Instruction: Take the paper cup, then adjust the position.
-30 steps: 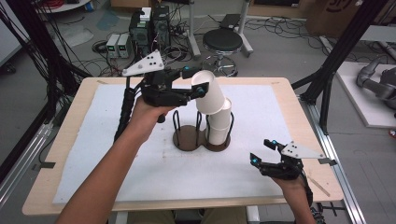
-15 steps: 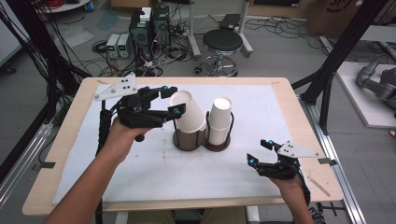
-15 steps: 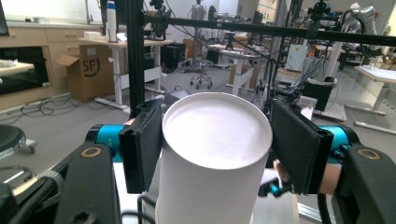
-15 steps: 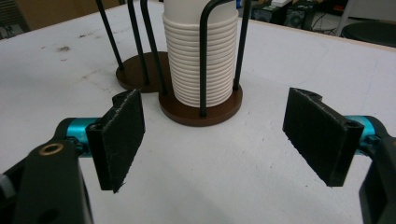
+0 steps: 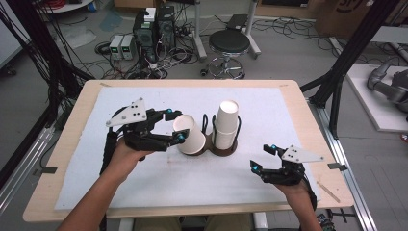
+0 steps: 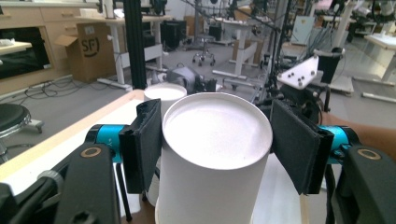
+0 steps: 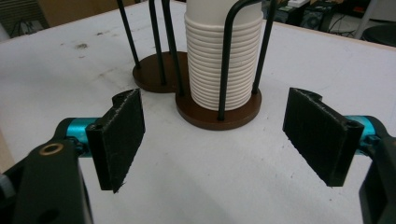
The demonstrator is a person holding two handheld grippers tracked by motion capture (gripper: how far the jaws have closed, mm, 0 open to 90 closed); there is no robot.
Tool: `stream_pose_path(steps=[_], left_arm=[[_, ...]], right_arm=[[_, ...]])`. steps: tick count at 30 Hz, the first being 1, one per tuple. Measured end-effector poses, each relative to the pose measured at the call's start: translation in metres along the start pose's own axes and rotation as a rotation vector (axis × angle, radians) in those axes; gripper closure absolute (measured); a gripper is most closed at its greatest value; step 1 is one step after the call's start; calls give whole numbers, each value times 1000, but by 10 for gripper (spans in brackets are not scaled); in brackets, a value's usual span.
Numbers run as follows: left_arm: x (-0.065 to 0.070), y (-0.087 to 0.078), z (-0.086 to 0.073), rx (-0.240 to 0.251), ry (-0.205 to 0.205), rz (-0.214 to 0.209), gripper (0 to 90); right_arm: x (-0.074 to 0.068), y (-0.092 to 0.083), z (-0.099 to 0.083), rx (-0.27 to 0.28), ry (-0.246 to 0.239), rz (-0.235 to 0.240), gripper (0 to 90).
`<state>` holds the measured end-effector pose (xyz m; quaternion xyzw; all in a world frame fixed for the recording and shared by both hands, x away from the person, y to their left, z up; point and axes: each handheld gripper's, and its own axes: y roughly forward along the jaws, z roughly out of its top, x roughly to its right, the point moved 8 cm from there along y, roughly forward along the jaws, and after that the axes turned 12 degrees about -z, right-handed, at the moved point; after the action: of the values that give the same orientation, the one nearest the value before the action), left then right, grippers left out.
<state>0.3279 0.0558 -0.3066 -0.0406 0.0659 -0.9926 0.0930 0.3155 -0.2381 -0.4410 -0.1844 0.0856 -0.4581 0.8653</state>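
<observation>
gripping white paper cup [image 6: 212,154], upside down, tilted

One thing can be read. In the left gripper view, a brown cardboard box [image 6: 88,49] stands on the floor at the back of the room. Its side has big dark letters, "SF", and a curved line drawn after them. In the high view, a cardboard box [image 5: 347,12] at the top right edge has part of a dark mark on it, but it is cut off and too blurry to read. The white cups, the desk cover and the grey plates have no words or numbers that can be read.
</observation>
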Motion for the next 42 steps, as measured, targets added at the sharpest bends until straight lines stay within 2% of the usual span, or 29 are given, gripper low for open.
stream_pose_path(steps=[9,14,20,25,28,32,42], left_arm=[[5,3,-9,-6,-4,-12,361],[6,2,-13,-7,-10,-24,361],[4,4,-24,-31,-25,-29,361],[9,11,-32,-41,-28,-61,361],[13,15,-35,-49,-24,-79,361],[19,19,-37,-45,-23,-105,361],[33,29,-39,-30,-16,-171,361]], right_arm=[[-4,-1,1,5,-3,31,210],[-11,-2,5,19,6,71,193],[-31,2,16,33,-19,137,191],[-53,8,20,22,-46,235,191],[-63,11,22,23,-72,276,191],[-73,13,22,27,-79,306,191],[-86,12,25,49,-81,370,191]])
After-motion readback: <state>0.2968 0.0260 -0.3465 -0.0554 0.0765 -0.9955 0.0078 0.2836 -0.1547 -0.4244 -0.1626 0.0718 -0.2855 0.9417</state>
